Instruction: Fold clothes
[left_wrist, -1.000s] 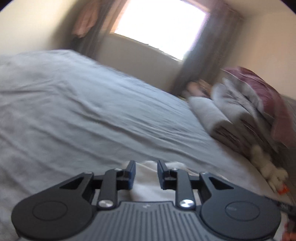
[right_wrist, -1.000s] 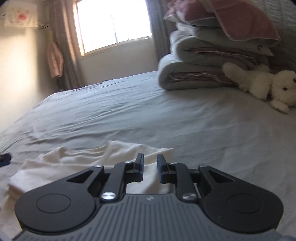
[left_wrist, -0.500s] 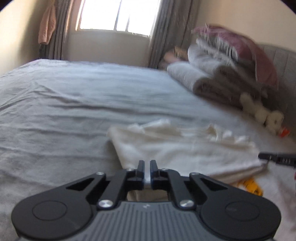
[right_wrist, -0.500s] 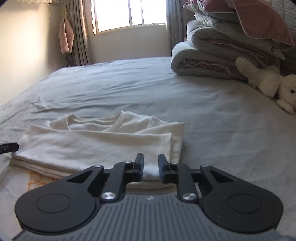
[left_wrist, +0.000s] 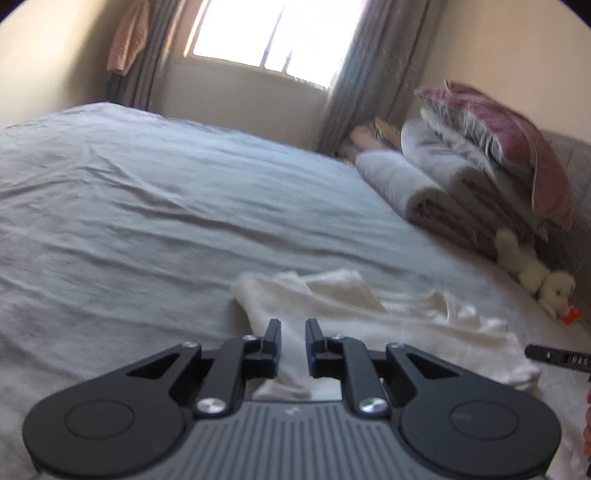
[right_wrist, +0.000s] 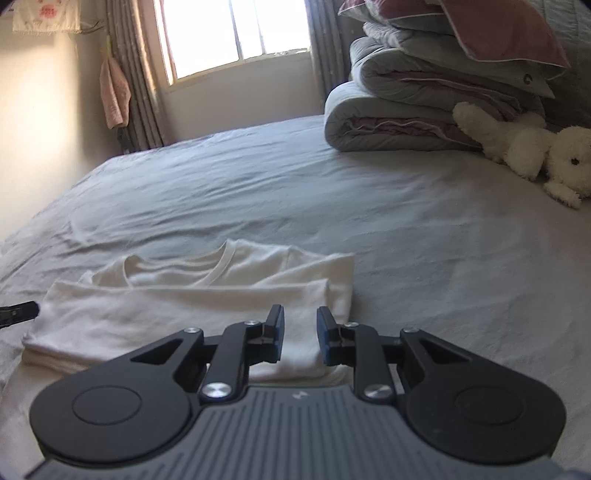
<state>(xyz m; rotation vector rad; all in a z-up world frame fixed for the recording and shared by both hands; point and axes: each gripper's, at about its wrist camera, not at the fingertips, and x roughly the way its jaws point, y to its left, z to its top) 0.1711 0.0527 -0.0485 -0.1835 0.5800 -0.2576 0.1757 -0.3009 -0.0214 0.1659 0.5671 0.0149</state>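
T-shirt (right_wrist: 192, 310) lies folded on the bed (right_wrist: 406, 236). Left tool (left_wrist: 292, 330) has just been opening, right tool (right_wrist: 300, 317) hangs unclenched, both empty above it; careless nudges could rumple the folds.

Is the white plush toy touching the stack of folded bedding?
Touching. In the right wrist view the white plush toy leans against the bottom of the folded bedding stack, with no gap showing.

Cream T-shirt (right_wrist: 192, 314), folded, collar up, flat on grey bed (right_wrist: 424, 240)
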